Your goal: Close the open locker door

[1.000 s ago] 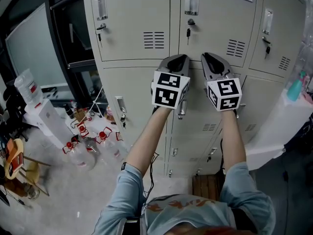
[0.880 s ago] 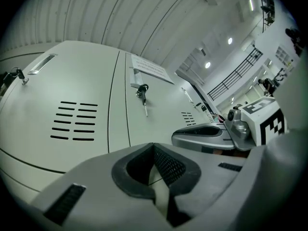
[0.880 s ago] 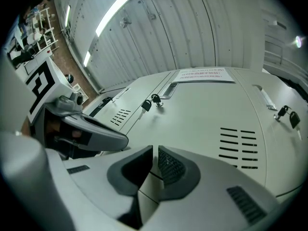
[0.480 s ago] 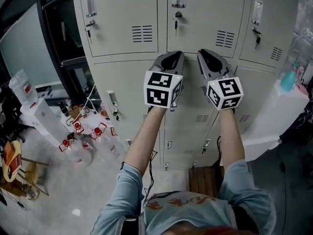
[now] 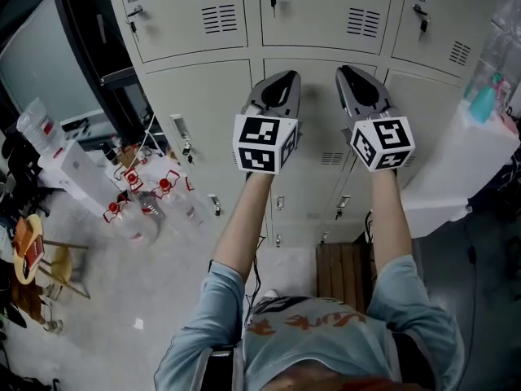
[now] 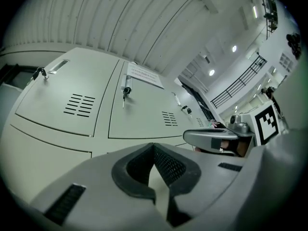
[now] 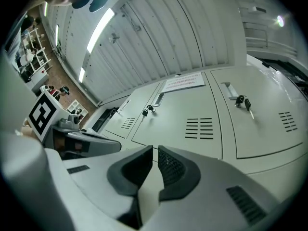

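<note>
A bank of beige lockers fills the top of the head view. Every door I can see lies flush in its frame. The middle-row door is right ahead of both grippers. My left gripper points at its upper left part, jaws shut on nothing. My right gripper is beside it, also shut and empty. In the left gripper view the closed left gripper faces upper doors with keys in their locks. In the right gripper view the right gripper shows only a hairline slit.
Plastic bottles with red caps and a white box crowd the floor at the left. A dark cabinet stands left of the lockers. A white surface with a blue bottle is at the right. A wooden board lies by the locker base.
The lockers have slid upward in the head view, so lower doors and more floor show. Both grippers stay shut, side by side, before the middle-row door.
</note>
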`<state>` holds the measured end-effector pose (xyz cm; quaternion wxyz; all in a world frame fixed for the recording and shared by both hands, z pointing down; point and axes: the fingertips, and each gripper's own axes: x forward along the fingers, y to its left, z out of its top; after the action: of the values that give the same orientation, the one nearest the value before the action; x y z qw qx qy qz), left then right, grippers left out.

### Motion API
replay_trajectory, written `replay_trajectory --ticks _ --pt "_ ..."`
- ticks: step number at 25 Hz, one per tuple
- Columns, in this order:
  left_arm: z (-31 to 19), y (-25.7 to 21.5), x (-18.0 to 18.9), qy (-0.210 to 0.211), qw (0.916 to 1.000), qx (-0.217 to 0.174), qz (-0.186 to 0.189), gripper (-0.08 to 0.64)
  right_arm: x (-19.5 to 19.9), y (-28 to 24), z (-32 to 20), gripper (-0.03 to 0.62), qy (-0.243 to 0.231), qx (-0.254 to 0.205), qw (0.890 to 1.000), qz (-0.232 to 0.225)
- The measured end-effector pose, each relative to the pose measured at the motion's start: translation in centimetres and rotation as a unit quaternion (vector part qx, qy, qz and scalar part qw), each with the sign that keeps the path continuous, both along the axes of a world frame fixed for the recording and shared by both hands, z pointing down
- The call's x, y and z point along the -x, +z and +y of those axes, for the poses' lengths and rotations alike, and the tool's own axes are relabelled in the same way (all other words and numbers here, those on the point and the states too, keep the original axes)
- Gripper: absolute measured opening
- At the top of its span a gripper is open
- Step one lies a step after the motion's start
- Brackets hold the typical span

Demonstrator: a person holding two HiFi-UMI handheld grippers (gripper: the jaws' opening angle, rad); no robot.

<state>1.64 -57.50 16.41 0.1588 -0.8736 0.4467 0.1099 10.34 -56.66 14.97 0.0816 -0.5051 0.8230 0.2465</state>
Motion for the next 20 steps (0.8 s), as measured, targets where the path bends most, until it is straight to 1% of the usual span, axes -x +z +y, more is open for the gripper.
replay_trajectory --ticks 4,7,10,15,18,20 --pt "1.1 2.0 -0.7 -0.012 0.9999 0.008 0.001 0.018 -1.2 2.3 1.0 0.051 -0.001 0.017 1.0 -0.006" --pt "2.7 4.7 -0.9 -0.022 0.9994 0.027 -0.005 0.018 -1.7 4.8 2.3 0.051 -0.006 0.039 0.999 -0.017" --pt "4.1 7.5 -0.9 -0.038 0.9982 0.046 -0.001 0.018 -2.2 7.5 3.1 0.051 -0.014 0.063 0.998 -0.02" --pt "6.8 12.9 -1.5 -0.058 0.9945 0.088 -0.003 0.018 -3.6 13.0 5.4 0.051 0.001 0.107 0.994 -0.032" --pt "9.0 16.5 -2.6 -0.049 0.9916 0.12 -0.001 0.018 -4.3 16.4 7.3 0.051 0.013 0.136 0.99 -0.026" --pt "10.1 18.7 -3.2 -0.05 0.9893 0.137 -0.004 0.018 -5.0 18.4 8.6 0.051 0.02 0.153 0.988 -0.028"
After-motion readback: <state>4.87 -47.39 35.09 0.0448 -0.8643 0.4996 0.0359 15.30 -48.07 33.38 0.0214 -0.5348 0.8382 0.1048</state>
